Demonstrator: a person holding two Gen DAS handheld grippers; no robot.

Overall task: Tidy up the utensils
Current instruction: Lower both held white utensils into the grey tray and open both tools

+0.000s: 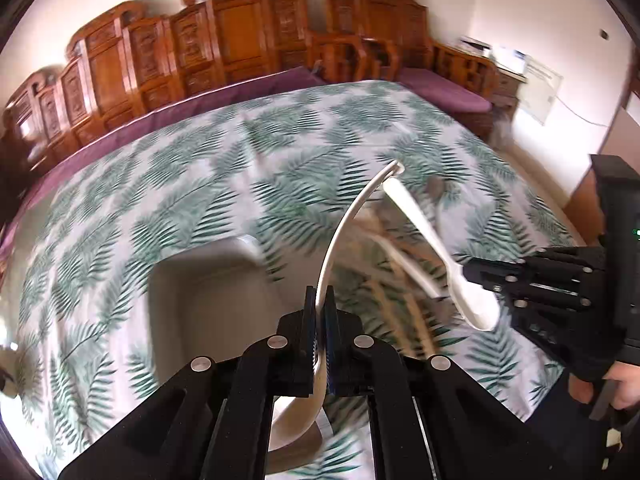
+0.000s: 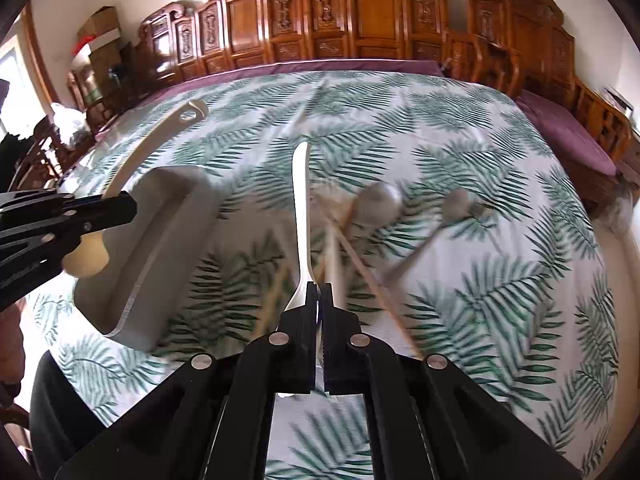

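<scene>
My left gripper (image 1: 319,300) is shut on a white ladle (image 1: 340,232) whose curved handle arches up and away from the jaws, its bowl hanging below them. The right wrist view shows this gripper (image 2: 128,208) at the left edge, holding the ladle (image 2: 140,152) above a grey tray (image 2: 132,312). My right gripper (image 2: 320,292) is shut on a white spoon (image 2: 302,208), handle pointing away. In the left wrist view that gripper (image 1: 470,274) holds the spoon (image 1: 420,232) slanted above the table. Loose chopsticks (image 2: 360,272) and two grey spoons (image 2: 376,200) lie on the leaf-print cloth.
The grey tray (image 1: 180,280) sits on the tablecloth (image 1: 200,168) below my left gripper. Carved wooden chairs (image 2: 360,12) with purple cushions line the far side of the table. A gloved hand (image 1: 592,360) holds the right gripper at the right edge.
</scene>
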